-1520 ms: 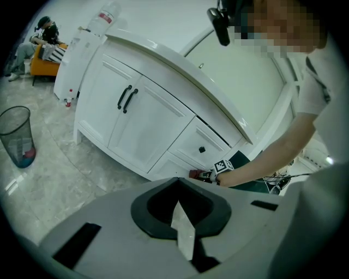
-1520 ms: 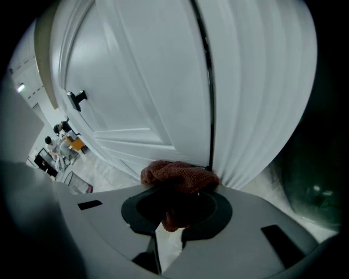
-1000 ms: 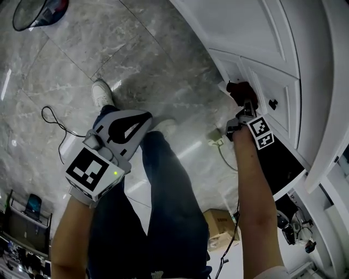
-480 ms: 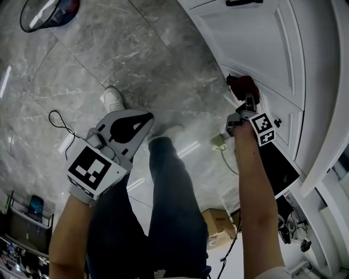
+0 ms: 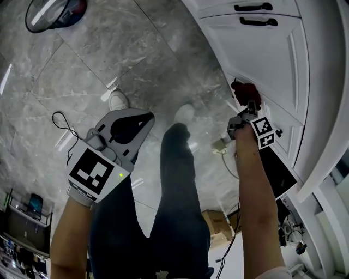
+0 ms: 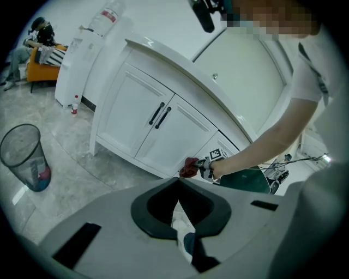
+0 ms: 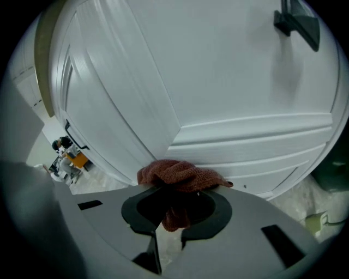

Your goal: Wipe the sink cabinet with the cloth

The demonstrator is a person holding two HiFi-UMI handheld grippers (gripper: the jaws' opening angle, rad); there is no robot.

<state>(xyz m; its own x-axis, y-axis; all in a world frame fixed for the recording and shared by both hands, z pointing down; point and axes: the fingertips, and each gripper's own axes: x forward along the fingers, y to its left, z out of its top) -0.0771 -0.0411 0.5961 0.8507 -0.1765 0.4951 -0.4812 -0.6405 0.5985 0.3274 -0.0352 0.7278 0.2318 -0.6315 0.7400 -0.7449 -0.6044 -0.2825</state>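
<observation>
A crumpled red-brown cloth [image 5: 244, 90] is pressed against the lower edge of a white sink cabinet door [image 5: 267, 54]. My right gripper [image 5: 248, 104] is shut on the cloth. In the right gripper view the cloth [image 7: 180, 175] bunches over the jaws of the right gripper [image 7: 174, 192], right up against the panelled door [image 7: 218, 82]. My left gripper [image 5: 144, 117] hangs over the floor, well away from the cabinet, shut and holding nothing. From the left gripper [image 6: 177, 185] I see the cloth [image 6: 189, 168] and the cabinet [image 6: 163, 141] at a distance.
Black handles [image 5: 253, 7] sit on the doors above, and a small knob [image 5: 278, 132] on the drawer beside my right gripper. A mesh waste bin [image 5: 52, 11] stands far left on the marble floor. A cable [image 5: 60, 122], a cardboard box [image 5: 218, 223] and the person's legs [image 5: 174, 180] lie below.
My right gripper has slid the cloth along the cabinet front, from the drawer corner to the door's lower edge. The person's leg has stepped forward. The left gripper has barely moved.
</observation>
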